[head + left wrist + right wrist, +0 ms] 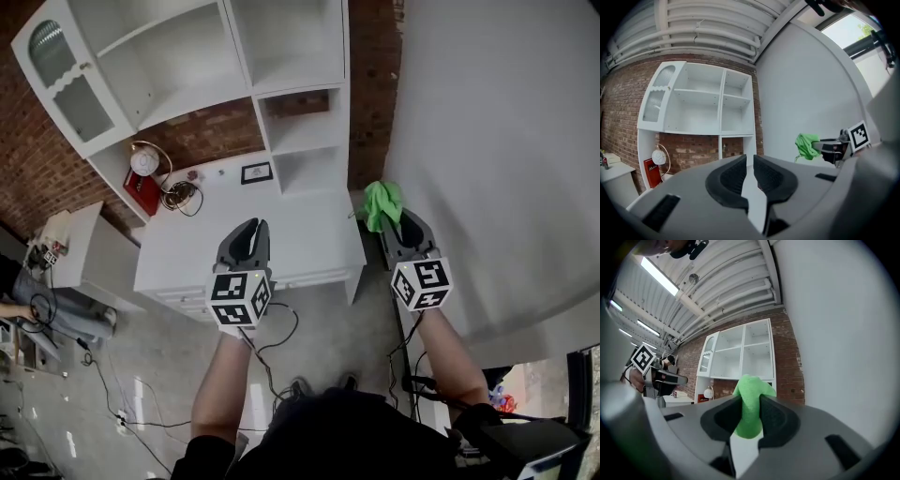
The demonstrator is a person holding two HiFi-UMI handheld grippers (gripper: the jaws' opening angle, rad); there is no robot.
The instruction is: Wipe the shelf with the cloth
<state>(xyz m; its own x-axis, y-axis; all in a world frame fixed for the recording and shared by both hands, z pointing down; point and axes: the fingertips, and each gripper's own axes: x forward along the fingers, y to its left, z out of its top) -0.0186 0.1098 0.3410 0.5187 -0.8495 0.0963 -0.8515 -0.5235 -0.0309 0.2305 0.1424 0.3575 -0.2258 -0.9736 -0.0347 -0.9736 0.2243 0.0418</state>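
A white shelf unit stands against a brick wall, above a white desk. My right gripper is shut on a bright green cloth, held in the air off the desk's right end, short of the shelves. In the right gripper view the green cloth bulges up between the pads, with the shelf unit beyond. My left gripper hovers over the desk's front, jaws together with nothing in them. The left gripper view shows the shelf unit ahead and the green cloth at the right.
On the desk are a round white clock, a red box, coiled cables and a small picture frame. A plain white wall fills the right. A low side table and a person's hand are at the left.
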